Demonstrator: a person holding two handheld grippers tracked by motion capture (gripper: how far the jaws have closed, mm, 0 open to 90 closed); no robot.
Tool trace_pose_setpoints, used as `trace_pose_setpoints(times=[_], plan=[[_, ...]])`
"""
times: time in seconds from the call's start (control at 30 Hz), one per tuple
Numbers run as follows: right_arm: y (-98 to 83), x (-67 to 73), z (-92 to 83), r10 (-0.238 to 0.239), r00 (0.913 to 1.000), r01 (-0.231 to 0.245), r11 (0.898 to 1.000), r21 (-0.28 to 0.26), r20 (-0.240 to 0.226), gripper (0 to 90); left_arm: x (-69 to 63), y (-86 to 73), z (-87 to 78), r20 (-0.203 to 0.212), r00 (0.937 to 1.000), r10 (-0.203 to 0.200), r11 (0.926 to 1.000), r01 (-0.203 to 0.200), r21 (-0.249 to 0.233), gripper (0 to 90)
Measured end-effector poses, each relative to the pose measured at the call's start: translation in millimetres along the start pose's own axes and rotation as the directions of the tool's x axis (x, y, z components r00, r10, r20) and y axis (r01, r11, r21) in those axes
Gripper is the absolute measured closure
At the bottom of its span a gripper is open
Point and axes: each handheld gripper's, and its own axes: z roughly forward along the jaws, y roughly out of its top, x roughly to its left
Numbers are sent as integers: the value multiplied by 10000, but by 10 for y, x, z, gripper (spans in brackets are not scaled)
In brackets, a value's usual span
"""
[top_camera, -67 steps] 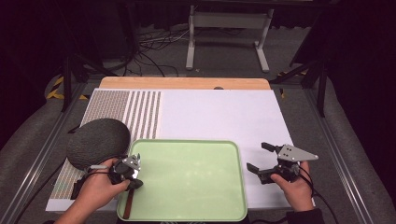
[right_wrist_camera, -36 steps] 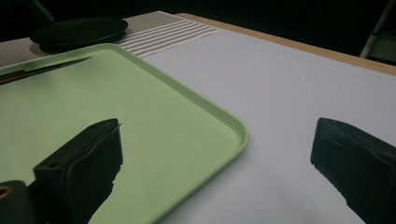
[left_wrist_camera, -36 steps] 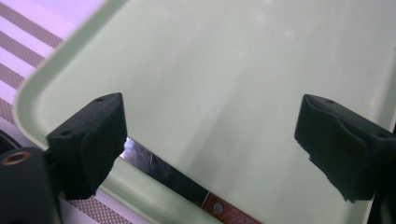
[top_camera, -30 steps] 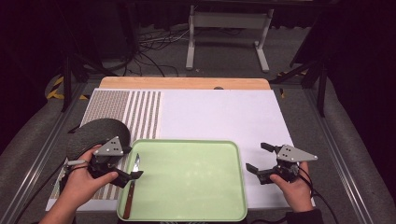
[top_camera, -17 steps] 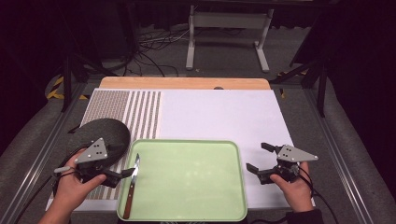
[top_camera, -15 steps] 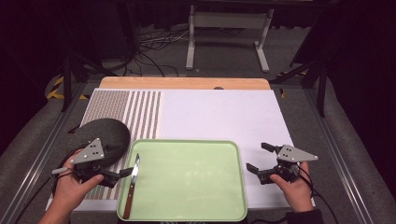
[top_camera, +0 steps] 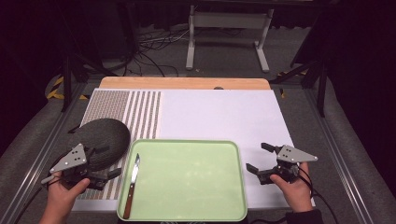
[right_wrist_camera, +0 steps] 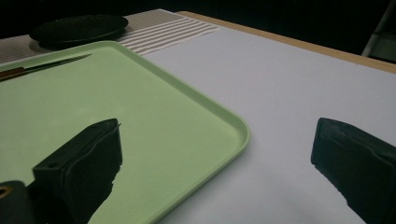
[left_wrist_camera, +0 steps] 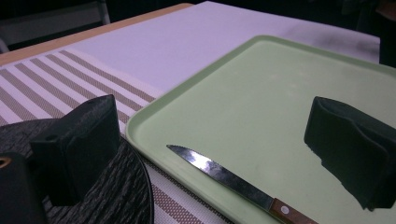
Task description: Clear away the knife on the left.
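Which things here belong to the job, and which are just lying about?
Likely in the job:
- knife, lying in the tray
- green tray
- left gripper, jaws open beside the knife
- dark plate next to it

Just there:
- striped mat
- right gripper, open, idle
- stand behind the table

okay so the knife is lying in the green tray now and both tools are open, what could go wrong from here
The knife lies along the left edge of the tray, blade bare, close to the open left tool; a careless reach could nudge it or skid it across the tray. The dark plate sits right beside that tool, so a sideways sweep might bump it. The right tool hangs open near the tray's right rim and could knock the tray.
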Motion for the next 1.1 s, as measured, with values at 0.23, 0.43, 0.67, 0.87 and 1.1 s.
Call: trace_pose_setpoints(times=[0.23, 0.43, 0.67, 0.87, 1.1], plan=[[-14, 5, 22, 3, 10000, -3, 10000, 88, -36, 27, 70, -140, -52, -262, 9997, -5, 9999, 1, -153, 43], [-45, 3, 49, 57, 10000, -56, 9998, 196, -79, 27, 115, -219, -43, -7, 9999, 137, 9988, -136, 460, 46], [-92, -2, 89, 116, 9999, -111, 9992, 381, -108, 27, 126, -300, -40, 315, 9995, 87, 9965, -113, 829, 46], [-109, 13, 100, 110, 9999, -106, 9990, 430, -110, 27, 115, -349, -5, 484, 9988, 12, 9933, -68, 1151, 48], [-146, 18, 104, 251, 9996, -247, 9986, 464, -86, 27, 107, -359, -3, 698, 9968, -397, 9963, 341, 792, 51]])
